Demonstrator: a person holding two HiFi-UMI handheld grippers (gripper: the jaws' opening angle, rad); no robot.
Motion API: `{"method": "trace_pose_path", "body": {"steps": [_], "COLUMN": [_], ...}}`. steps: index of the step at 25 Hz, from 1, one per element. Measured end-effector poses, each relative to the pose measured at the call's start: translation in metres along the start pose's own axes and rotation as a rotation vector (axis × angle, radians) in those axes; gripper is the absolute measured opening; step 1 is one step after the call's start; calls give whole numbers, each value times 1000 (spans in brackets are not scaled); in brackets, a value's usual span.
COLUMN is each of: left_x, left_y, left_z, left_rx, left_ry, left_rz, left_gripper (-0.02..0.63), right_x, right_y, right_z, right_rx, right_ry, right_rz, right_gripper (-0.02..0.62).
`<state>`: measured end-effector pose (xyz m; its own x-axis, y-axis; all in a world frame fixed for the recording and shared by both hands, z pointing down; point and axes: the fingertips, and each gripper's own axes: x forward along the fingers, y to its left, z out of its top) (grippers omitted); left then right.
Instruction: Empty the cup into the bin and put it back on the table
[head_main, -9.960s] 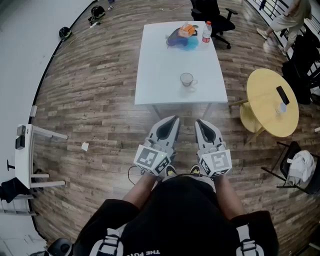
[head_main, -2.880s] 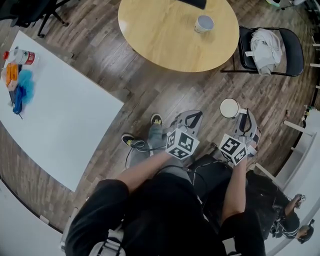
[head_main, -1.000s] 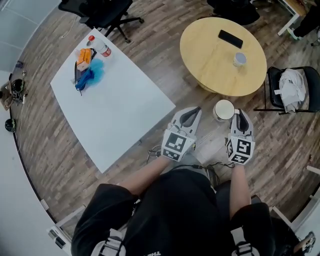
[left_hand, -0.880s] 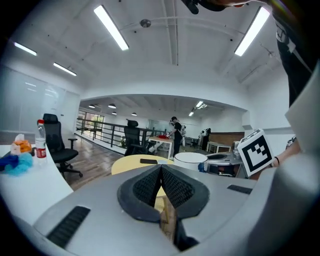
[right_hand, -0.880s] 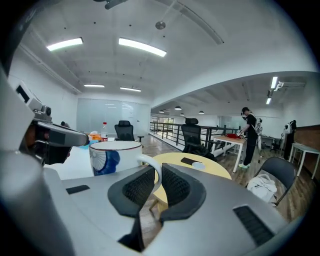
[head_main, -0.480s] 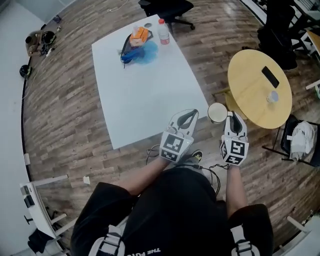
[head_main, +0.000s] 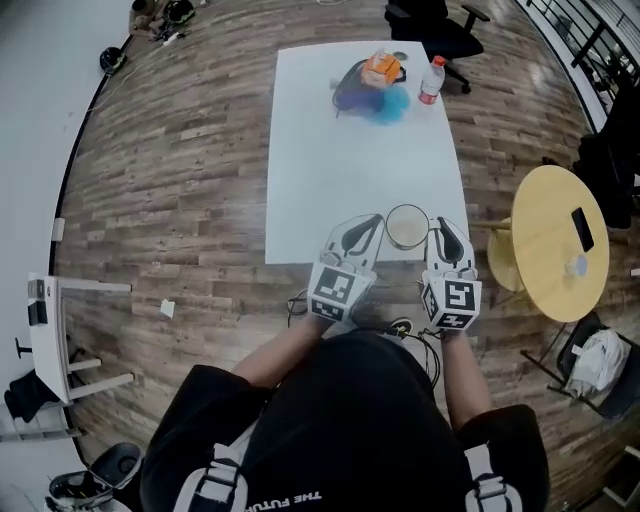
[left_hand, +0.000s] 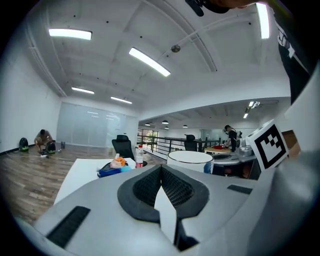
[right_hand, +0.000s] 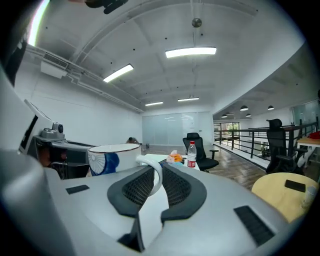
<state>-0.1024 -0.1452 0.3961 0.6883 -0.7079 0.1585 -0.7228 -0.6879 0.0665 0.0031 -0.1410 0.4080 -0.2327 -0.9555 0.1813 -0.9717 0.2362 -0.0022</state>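
Right gripper (right_hand: 155, 172): the pads pinch the handle (right_hand: 156, 169) of the cup (head_main: 407, 228). The jaws are opening, with the handle between them and both pads apparently in contact with it.

Left gripper (left_hand: 161, 172): jaws pressed together, nothing between them. It takes no part in the hold.

Cup position: just ahead of the right tips and to their left, between the two grippers. The body stands upright with the rim level. The handle points right, into the right jaws, its loop running vertically through the gap. In the head view the inside looks pale and bare; judged empty. No bin shows in any view.

Table (head_main: 330, 150): the white top runs forward from both grippers, and its near edge is just behind the cup. The cup sits over that near strip. Cannot tell whether the base rests on the top or hangs just above it.

Key relation: the top lies straight below the cup, so the move in hand is a release, not a reach. Only the right gripper has the handle. The left gripper is just beside the cup's left wall and seems apart from it.

Judgement: final step, setting down. Risks are a drop if the base is not yet down, or the handle catching a pad and dragging the cup toward the edge as the gripper backs out.
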Motion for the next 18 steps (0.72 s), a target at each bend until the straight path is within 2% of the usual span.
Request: {"method": "trace_pose_path", "body": {"steps": [6, 18], "left_x": [-28, -30], "left_y": [39, 44], "left_z": [1, -3], "left_rx": [-10, -22], "left_ry": [-17, -16], "left_rz": [83, 117], "left_gripper": [23, 23], "right_x": [24, 28], "right_y": [38, 44], "right_z": [5, 5], "right_rx": [-23, -8], "right_ry": [4, -5], "right_rz": [57, 100], "right_gripper": [61, 63]}}
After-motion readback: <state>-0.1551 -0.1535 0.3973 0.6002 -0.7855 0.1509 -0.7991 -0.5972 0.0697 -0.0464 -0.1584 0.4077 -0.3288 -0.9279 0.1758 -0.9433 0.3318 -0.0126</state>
